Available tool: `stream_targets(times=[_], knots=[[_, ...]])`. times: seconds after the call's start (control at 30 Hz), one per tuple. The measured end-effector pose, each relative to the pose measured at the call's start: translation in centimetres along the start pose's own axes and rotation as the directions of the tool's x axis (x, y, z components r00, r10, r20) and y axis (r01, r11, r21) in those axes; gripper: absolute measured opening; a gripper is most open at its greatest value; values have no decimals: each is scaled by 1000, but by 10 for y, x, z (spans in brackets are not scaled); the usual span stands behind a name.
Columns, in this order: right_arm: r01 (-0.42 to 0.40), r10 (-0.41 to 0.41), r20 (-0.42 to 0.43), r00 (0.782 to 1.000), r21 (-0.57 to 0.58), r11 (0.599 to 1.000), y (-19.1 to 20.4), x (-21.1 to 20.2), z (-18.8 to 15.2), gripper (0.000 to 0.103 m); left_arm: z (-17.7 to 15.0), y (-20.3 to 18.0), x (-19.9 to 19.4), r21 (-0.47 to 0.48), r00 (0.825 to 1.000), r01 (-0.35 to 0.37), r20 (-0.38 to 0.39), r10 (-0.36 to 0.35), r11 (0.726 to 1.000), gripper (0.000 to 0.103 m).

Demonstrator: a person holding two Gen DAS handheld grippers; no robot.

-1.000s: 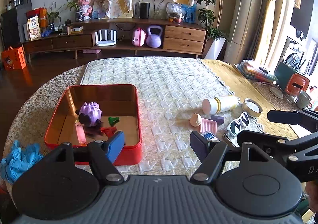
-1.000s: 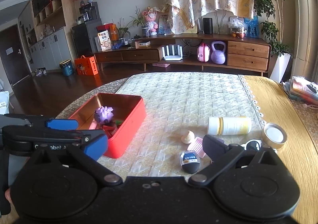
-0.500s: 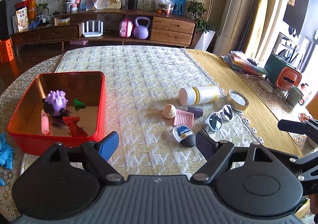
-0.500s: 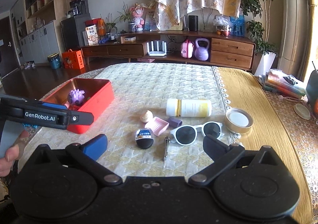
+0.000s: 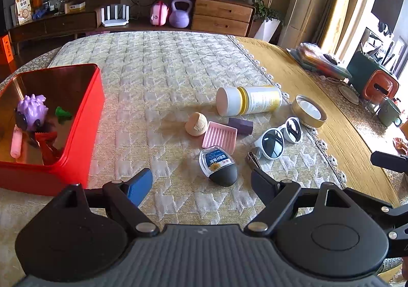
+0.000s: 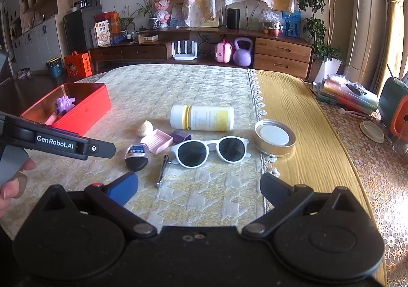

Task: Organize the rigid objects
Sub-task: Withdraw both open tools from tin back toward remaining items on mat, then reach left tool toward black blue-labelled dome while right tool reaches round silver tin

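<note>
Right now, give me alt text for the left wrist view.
The open left gripper hovers over a quilted table, fingers empty, just short of a black egg-shaped container. Beyond lie white sunglasses, a pink dish and a toppled bottle; a red tin holds toys at left.

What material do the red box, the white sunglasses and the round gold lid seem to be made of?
Red box: probably painted tin; its inner walls are shiny and coppery and mirror the toys inside.
White sunglasses: likely glossy plastic, with a smooth white frame and dark lenses.
Round gold lid: seemingly metal, with a brushed gold rim; its white inner disc could be plastic or paper.
</note>
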State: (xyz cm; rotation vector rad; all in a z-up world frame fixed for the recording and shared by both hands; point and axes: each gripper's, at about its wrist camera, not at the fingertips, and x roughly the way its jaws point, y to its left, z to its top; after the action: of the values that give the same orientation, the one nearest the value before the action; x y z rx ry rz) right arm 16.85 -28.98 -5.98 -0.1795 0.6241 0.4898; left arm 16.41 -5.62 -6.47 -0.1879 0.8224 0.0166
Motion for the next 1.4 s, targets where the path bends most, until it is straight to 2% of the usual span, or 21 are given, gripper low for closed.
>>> stream_targets(times=[0.47,0.73,1.07,1.17,1.23,1.3,1.37,1.4], knots=[[129,-128,-25,992,90,988,-71,60,20,99,1,-19,46,28,999,-49,11,49,998,85],[183,-179,-46,983,117,976,-88,100,36,96,-3,-23,60,44,996,-93,13,92,995,85],[220,-204,-104,974,188,957,-94,136,41,93,-6,-24,62,49,993,-111,41,109,993,83],[230,-211,-116,971,193,954,-94,144,41,92,-6,-26,61,58,993,-113,47,110,992,78],[233,-212,-124,969,195,953,-94,147,40,91,-7,-27,60,62,992,-115,52,112,991,70],[232,-208,-132,969,201,952,-95,150,40,88,-7,-27,59,66,993,-105,55,102,992,66],[234,-210,-138,968,197,952,-93,151,39,82,-7,-28,58,74,994,-95,58,90,993,59],[238,-214,-137,967,192,952,-92,151,40,82,-8,-29,58,81,994,-96,60,91,992,53]])
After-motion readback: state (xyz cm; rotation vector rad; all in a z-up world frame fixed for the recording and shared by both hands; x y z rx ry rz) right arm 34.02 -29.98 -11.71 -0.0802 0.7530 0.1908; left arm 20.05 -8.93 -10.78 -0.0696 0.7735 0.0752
